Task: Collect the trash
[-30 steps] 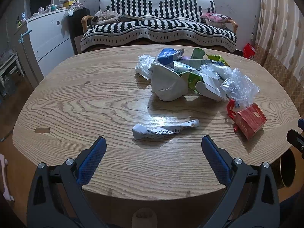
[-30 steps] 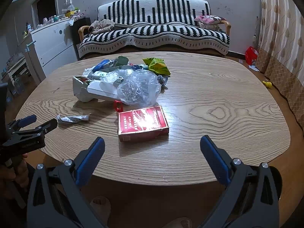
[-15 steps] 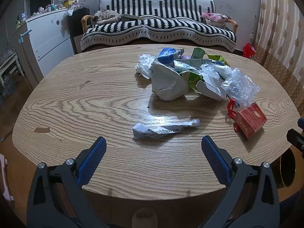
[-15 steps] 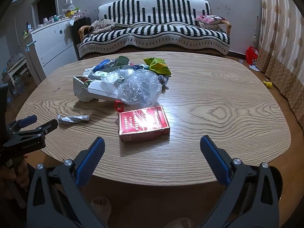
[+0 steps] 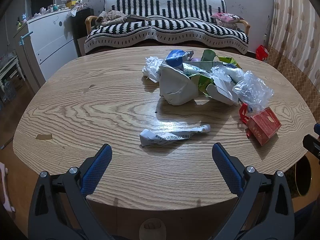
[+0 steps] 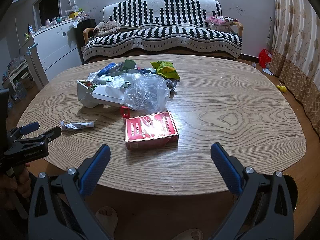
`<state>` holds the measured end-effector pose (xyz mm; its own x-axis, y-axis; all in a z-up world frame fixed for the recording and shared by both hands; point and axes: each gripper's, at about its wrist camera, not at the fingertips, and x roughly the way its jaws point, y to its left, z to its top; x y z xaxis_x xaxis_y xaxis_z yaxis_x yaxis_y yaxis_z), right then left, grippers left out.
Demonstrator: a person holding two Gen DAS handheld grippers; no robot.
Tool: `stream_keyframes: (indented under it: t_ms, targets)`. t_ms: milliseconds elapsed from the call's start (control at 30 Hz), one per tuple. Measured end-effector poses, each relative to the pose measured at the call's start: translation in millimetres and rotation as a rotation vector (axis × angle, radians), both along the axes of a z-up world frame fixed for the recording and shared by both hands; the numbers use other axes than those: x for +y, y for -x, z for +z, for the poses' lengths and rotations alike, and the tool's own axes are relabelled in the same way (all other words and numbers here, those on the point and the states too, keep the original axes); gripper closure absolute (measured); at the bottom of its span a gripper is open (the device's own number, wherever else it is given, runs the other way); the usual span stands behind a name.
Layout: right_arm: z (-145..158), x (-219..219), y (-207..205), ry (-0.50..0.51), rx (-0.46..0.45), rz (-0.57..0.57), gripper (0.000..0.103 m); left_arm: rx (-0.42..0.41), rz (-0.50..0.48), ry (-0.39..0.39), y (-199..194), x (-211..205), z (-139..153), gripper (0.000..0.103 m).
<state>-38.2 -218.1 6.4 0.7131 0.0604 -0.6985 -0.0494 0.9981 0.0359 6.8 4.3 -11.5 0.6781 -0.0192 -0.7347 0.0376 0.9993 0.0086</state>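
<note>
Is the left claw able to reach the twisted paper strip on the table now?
Probably yes. The left claw is open and the twisted paper strip lies just ahead of it on bare table, apart from the trash pile.

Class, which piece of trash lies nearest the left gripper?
The twisted printed paper strip, lying alone directly before the left gripper, apart from the heap.

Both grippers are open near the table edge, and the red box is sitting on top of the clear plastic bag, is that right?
Not quite. The red box lies flat on the table, just in front of the clear plastic bag, as the right wrist view shows. Both the left gripper and right gripper are open.
</note>
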Motion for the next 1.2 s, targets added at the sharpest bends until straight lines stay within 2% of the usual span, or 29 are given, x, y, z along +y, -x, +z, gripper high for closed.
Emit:
stream_keyframes:
  t_ms: [567, 700, 833, 933, 1067, 1133, 1200]
  targets:
    - [-0.3, -0.5, -0.8, -0.001, 0.001, 0.0, 0.006, 0.003, -0.002, 0.001, -0.1, 0.8, -0.5, 0.006]
    - [-1.6, 0.1, -0.3, 0.002, 0.006, 0.001, 0.006, 0.007, -0.03, 0.005, -2.8, 4.1, 0.6, 0.006]
    - [-5.7, 0.4, -4.3, 0.011, 0.022, 0.008, 0.006, 0.0, -0.129, -0.036, -10.6, 8.9, 3.5, 0.006]
    - [-11.4, 0.3, -12.1, 0.003, 0.05, 0.019, 0.006, 0.006, -0.247, -0.119, -22.3, 5.5, 0.5, 0.006]
    - [-19.1, 1.2, -22.2, -0.007, 0.086, 0.025, 0.006, 0.044, -0.478, -0.244, -40.1, -4.9, -20.5, 0.006]
    - [-20.1, 4.3, -24.3, -0.007, 0.087, 0.032, 0.006, 0.05, -0.546, -0.294, -48.1, -5.3, -32.2, 0.006]
    - [-19.5, 7.4, -25.6, 0.005, 0.08, 0.037, 0.006, 0.076, -0.576, -0.271, -58.2, -1.9, -39.9, 0.006]
